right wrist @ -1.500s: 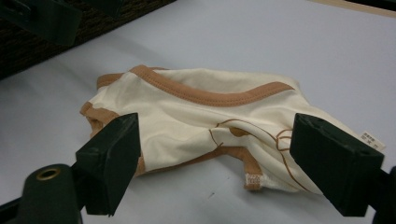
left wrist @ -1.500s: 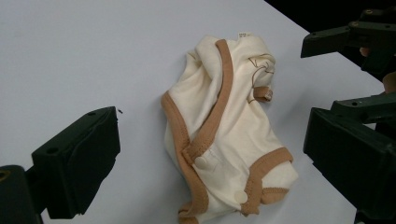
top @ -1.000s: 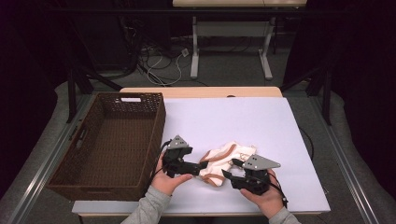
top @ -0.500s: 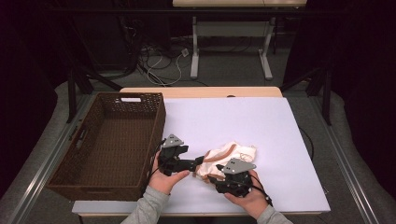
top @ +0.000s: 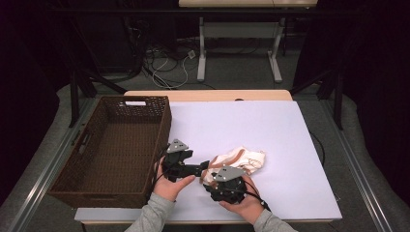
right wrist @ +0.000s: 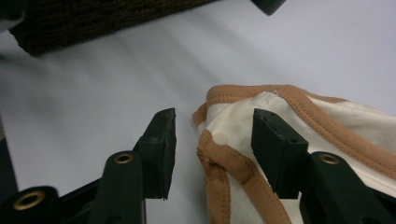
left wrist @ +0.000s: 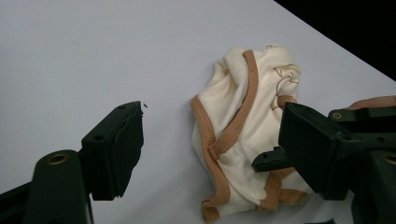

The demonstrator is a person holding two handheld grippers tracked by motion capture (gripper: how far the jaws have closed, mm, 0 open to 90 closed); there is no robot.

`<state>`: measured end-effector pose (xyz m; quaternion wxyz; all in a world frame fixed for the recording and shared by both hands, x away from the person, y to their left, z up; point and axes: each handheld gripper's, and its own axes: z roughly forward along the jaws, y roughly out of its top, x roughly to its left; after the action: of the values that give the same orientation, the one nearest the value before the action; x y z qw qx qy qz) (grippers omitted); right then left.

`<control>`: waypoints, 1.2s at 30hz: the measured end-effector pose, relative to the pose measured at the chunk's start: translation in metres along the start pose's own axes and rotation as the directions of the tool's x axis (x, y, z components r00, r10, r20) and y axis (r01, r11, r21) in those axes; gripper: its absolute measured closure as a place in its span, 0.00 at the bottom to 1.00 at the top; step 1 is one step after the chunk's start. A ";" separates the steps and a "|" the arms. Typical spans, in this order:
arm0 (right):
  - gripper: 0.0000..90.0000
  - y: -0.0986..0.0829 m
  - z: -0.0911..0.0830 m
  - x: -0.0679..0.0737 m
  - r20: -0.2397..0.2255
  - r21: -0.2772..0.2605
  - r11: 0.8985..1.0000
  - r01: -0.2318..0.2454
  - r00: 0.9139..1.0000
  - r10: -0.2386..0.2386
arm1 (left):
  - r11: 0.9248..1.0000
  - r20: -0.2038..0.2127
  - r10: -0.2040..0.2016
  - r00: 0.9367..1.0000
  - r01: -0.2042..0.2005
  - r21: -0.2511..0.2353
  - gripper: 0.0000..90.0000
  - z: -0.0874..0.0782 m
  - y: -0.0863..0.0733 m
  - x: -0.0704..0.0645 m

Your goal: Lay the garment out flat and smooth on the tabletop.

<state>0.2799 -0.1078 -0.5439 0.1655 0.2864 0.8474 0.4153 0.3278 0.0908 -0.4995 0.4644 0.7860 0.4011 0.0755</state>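
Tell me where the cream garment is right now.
In the high view the cream garment lies crumpled on the white table, near its front edge, right of the wicker basket and beside both grippers.

left tool (top: 205, 166) jaws spread wide, right tool (top: 209, 180) jaws parted

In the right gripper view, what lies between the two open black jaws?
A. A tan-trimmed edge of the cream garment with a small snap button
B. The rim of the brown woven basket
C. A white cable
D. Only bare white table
A: in the right gripper view, the right gripper is open around the tan-trimmed edge of the cream garment, with the snap button between its jaws.
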 end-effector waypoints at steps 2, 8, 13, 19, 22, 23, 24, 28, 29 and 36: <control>0.64 0.000 0.002 0.000 0.011 0.018 1.000 0.002 1.000 -0.003 | 1.000 -0.005 0.007 1.000 -0.007 0.005 0.25 0.000 0.000 0.001; 0.84 -0.003 0.000 -0.003 0.025 0.016 1.000 -0.023 0.999 0.023 | 1.000 -0.011 0.009 1.000 -0.009 0.003 0.25 0.001 -0.001 0.001; 0.96 -0.005 -0.005 -0.008 0.021 0.008 0.999 -0.040 0.999 0.040 | 1.000 -0.014 0.015 1.000 -0.014 0.005 0.26 0.001 -0.001 0.000; 0.98 -0.004 -0.014 -0.019 -0.002 -0.015 0.994 -0.109 0.994 0.109 | 1.000 -0.024 0.031 0.999 -0.031 0.003 0.26 0.001 -0.001 0.001; 0.98 -0.003 -0.018 -0.024 -0.002 -0.029 0.992 -0.124 0.992 0.124 | 0.999 -0.024 0.034 0.999 -0.034 0.002 0.26 0.001 -0.001 0.001; 0.98 -0.003 -0.020 -0.026 0.001 -0.037 0.991 -0.130 0.992 0.130 | 0.999 -0.024 0.032 0.999 -0.032 0.002 0.26 0.001 -0.001 0.000; 0.98 -0.002 -0.023 -0.028 0.002 -0.039 0.990 -0.138 0.990 0.139 | 0.999 -0.023 0.033 0.999 -0.033 0.003 0.26 0.001 -0.001 0.000; 0.98 -0.001 -0.033 -0.038 0.008 -0.076 0.982 -0.175 0.984 0.176 | 1.000 -0.015 0.025 1.000 -0.025 0.007 0.26 0.002 -0.002 -0.001; 0.98 -0.001 -0.036 -0.042 0.012 -0.086 0.979 -0.183 0.983 0.185 | 1.000 -0.014 0.026 1.000 -0.026 0.007 0.26 0.002 -0.002 -0.001; 0.98 -0.002 -0.056 -0.063 0.019 -0.151 0.953 -0.262 0.963 0.268 | 0.999 -0.010 0.045 0.999 -0.045 0.023 0.27 0.005 -0.002 -0.003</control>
<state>0.2995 -0.1825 -0.5089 0.1455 0.3924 0.7649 0.4896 0.3269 0.0855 -0.5031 0.4516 0.7995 0.3866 0.0856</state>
